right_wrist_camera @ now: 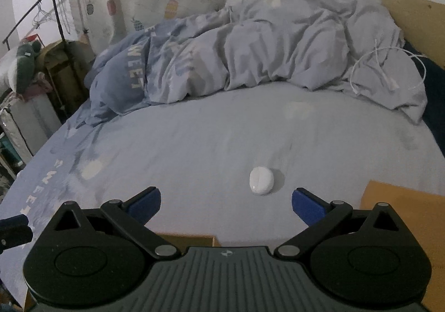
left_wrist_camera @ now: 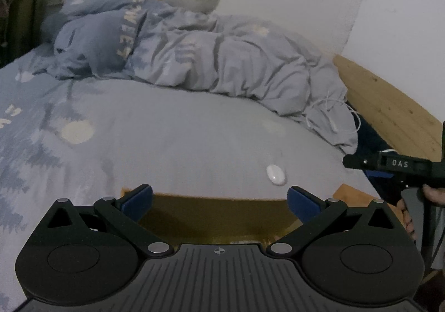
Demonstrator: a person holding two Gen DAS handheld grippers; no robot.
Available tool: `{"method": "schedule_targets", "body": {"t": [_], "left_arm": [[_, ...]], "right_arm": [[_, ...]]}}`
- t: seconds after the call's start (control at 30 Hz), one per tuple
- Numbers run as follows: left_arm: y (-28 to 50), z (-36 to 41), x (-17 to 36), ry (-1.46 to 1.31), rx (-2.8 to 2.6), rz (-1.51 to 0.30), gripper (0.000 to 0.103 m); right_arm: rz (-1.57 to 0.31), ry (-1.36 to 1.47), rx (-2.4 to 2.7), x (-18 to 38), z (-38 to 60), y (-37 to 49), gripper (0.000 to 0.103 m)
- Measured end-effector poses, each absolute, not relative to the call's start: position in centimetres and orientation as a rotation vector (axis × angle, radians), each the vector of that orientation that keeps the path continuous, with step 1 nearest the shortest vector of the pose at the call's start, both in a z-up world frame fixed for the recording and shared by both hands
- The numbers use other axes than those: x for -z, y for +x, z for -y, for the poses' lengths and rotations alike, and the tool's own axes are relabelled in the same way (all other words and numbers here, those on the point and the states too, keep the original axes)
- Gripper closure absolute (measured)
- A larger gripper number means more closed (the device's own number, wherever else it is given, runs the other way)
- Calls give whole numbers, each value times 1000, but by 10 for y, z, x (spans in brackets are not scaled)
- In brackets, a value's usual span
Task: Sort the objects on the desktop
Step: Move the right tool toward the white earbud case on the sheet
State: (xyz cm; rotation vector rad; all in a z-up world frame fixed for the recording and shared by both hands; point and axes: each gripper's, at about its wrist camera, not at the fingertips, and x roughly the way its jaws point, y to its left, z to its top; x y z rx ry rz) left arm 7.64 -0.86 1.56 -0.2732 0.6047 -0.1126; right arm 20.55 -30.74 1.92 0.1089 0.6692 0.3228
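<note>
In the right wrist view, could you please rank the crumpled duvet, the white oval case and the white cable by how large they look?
1. crumpled duvet, largest by far.
2. white cable, a thin loose loop on the duvet.
3. white oval case, smallest, though nearest the camera.

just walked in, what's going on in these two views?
A person holds a hand-held gripper in each hand over a bed. Neither is handling anything: the left hand-held gripper and the right hand-held gripper are both open and empty. A small white oval case lies on the sheet just ahead of the right one's fingers, untouched. A crumpled duvet and a white cable sit farther back.
</note>
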Motion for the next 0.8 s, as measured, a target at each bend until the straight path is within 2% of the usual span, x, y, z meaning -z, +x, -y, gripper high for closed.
{"method": "schedule_targets", "body": {"t": [0.8], "left_arm": [[178,24,20,-306,83,-750,0]], "right_arm": [[-883,28,-287,62,293,323,0]]}}
